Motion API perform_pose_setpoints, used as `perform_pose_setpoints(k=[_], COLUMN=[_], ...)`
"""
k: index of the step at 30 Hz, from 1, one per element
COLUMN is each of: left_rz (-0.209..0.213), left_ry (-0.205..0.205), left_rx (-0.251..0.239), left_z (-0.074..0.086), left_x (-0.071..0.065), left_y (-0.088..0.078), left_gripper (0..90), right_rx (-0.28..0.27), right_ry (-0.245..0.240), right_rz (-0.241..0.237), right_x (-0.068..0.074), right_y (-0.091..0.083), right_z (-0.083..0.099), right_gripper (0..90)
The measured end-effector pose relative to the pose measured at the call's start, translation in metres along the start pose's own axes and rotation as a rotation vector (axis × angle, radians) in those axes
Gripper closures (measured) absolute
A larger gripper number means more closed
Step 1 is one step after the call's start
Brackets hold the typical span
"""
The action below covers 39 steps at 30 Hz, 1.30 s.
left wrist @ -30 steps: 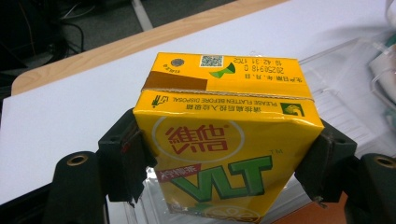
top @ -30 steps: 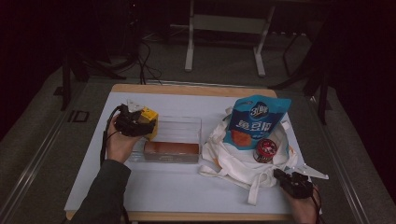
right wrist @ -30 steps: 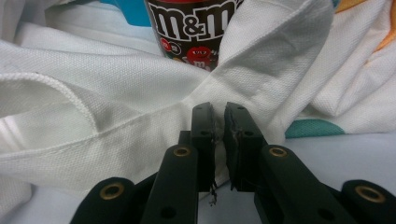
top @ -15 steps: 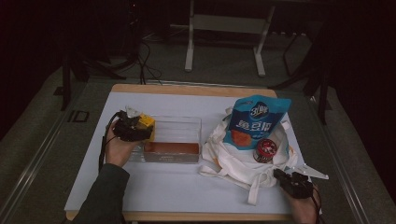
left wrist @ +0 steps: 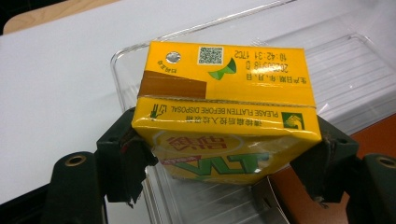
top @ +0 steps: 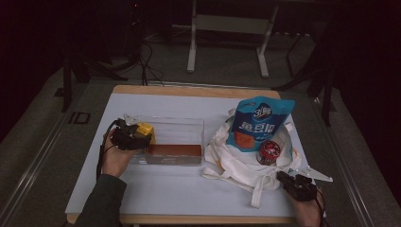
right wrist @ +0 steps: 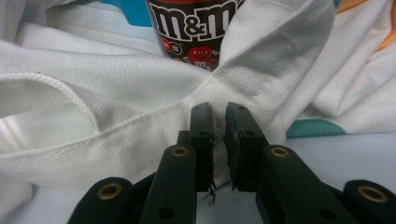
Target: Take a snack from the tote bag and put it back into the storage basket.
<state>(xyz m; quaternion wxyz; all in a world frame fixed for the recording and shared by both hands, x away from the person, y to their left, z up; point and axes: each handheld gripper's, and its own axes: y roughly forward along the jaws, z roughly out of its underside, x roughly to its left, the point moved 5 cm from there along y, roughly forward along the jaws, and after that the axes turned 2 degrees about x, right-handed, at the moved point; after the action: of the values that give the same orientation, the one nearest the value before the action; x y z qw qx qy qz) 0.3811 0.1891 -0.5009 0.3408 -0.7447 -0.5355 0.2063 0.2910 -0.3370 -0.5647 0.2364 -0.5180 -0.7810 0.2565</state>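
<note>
Left gripper (top: 134, 137) is clamped on the yellow drink carton (left wrist: 223, 112), one pad on each narrow side, printed top panel facing away from the jaws. Carton sits tilted over the near-left corner of the clear plastic bin (top: 189, 127); the bin's ribbed floor runs below and beyond the jaws in the left gripper view. An orange-brown flat box (top: 174, 151) lies inside the bin, just to the side of that gripper, along the bin's near wall. Can't tell whether the carton's lower edge touches the bin floor. Right gripper (right wrist: 219, 122) has jaws nearly together with a thin gap and nothing between the pads; tips rest at the edge of the white tote bag (right wrist: 140, 93), fabric just ahead of them, contact not clear. Straight ahead of those jaws, past a fold of cloth, stands the M&M's tub (right wrist: 196, 28), upright on the bag. Behind the tub is the blue snack bag (top: 260, 124), propped upright, well beyond the right gripper. In the high view the right gripper (top: 297, 185) sits at the near-right of the white tabletop (top: 189, 189), just beside the tote's handle loop; both grippers are well apart.
</note>
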Motion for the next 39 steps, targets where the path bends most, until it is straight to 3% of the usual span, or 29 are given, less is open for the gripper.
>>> perform_pose_setpoints(k=[7, 16, 20, 26, 39], left_rz=[-0.005, -0.006, -0.025, -0.050, -0.007], left_ry=[0.005, 0.011, 0.038, 0.049, 0.014], left_rx=[0.017, -0.005, 0.006, 0.001, -0.005], left_z=[0.001, 0.005, 0.008, 0.012, 0.021], left_x=[-0.002, -0.002, -0.003, -0.006, -0.005], left_y=[-0.004, -0.019, -0.020, -0.024, -0.033], left_gripper=[26.1, 26.0, 27.6, 30.3, 33.3], right_rx=[0.000, 0.001, 0.001, 0.001, -0.001], right_ry=[0.002, 0.000, 0.000, 0.000, 0.001], right_rz=[-0.003, 0.000, 0.000, 0.000, 0.000], right_x=[0.000, 0.000, 0.000, 0.000, 0.000], right_y=[0.000, 0.000, 0.000, 0.000, 0.000], right_z=[0.000, 0.000, 0.000, 0.000, 0.000], right_gripper=[80.6, 80.6, 80.6, 80.6, 80.6])
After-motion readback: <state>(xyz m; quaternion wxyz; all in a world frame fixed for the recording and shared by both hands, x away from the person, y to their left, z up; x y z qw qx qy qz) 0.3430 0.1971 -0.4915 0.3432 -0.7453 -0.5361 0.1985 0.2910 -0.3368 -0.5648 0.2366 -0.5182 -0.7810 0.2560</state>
